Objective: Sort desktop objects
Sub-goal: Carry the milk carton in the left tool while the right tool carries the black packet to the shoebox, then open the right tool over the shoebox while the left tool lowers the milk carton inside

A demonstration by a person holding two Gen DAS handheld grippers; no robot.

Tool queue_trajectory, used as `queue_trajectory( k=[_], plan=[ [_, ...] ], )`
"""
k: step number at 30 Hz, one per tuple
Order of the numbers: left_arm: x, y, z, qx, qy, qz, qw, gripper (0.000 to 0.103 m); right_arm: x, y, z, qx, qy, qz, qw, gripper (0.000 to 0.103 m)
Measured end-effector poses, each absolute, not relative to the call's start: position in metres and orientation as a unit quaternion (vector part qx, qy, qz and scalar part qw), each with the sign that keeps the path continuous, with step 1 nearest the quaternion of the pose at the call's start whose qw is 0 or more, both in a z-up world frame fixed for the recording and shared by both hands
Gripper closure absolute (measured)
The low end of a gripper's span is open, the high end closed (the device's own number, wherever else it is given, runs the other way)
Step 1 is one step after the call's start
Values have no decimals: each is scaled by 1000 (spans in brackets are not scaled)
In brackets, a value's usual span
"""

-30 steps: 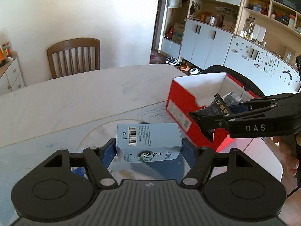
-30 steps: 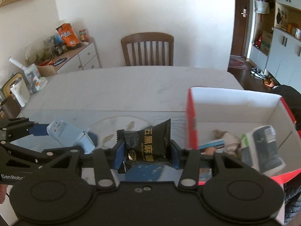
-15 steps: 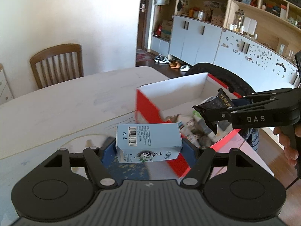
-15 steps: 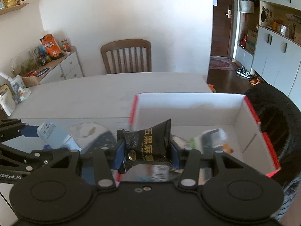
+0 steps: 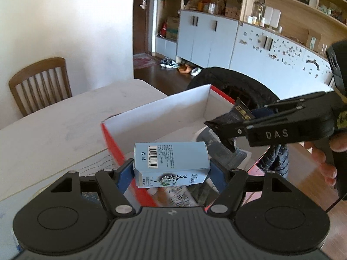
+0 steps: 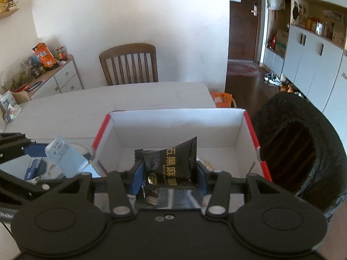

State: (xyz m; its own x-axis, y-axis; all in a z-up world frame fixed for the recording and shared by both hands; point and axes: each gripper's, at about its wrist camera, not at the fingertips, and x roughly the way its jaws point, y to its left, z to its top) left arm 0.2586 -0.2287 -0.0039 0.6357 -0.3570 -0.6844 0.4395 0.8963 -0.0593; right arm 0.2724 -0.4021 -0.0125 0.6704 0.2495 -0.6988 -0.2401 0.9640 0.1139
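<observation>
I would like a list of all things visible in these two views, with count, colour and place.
carton: one, light blue, between the left gripper's pads
snack packet: one, black, between the right gripper's pads
box: one, red outside, white inside, on the table
table: one, white
chair: one, brown, behind the table
tyre: one, black, beside the box
left gripper: black, blue pads
right gripper: black, blue pads

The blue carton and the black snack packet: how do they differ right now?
The blue carton is a rigid, pale box lying sideways in the left gripper; the black snack packet is a soft, dark, crinkled pouch standing upright in the right gripper. Both are clamped between blue pads above the red-and-white box.
</observation>
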Motion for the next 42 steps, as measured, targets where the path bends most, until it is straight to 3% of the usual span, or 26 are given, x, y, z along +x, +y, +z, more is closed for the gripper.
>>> queue_trajectory(
  k=[36, 42],
  plan=[
    [319, -287, -54, 116, 471, -231, 844, 31, 389, -401, -62, -33, 473, 153, 867, 55],
    [323, -287, -57, 109, 479, -236, 838, 38, 398, -396, -77, -31, 492, 161, 855, 55]
  ],
)
